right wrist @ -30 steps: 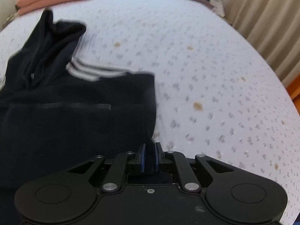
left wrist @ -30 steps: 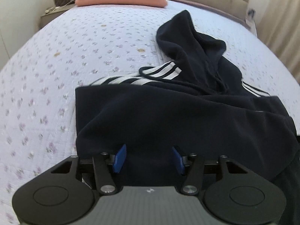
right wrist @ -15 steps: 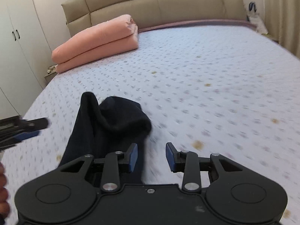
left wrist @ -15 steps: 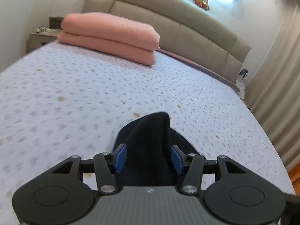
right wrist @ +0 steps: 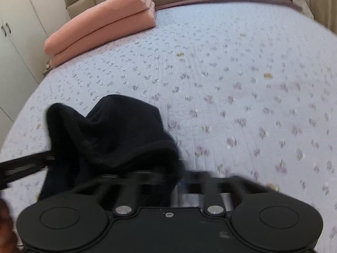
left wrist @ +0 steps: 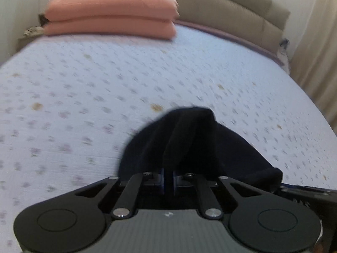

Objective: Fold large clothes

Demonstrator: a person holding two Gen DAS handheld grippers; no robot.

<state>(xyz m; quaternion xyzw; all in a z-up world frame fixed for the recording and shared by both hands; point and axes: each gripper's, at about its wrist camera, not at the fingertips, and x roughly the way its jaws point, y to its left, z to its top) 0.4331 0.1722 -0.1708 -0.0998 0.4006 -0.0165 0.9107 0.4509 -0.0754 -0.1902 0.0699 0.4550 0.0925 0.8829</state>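
A dark navy hoodie lies on the bed, and only its hood end shows: a bunched mound (left wrist: 189,139) in the left wrist view and a rumpled hump (right wrist: 118,135) in the right wrist view. My left gripper (left wrist: 168,179) is closing its jaws, and its blue pads (left wrist: 161,179) pinch a fold of the hood. My right gripper (right wrist: 179,181) is blurred. Its jaws are closing at the hood's right edge, with dark cloth draped over the left finger. The left gripper's black frame (right wrist: 23,166) pokes in beside the hood.
The bed (right wrist: 242,97) has a pale floral quilt that stretches far and right of the hood. Two stacked pink pillows (left wrist: 111,19) lie by the beige headboard (left wrist: 221,6). White wardrobe doors (right wrist: 14,31) stand on the left and curtains (left wrist: 316,42) on the right.
Both grippers travelled from the hoodie's body up to its hood. The left jaws, open half a second ago, have shut on the hood. The right jaws opened, then came together at the hood's edge.
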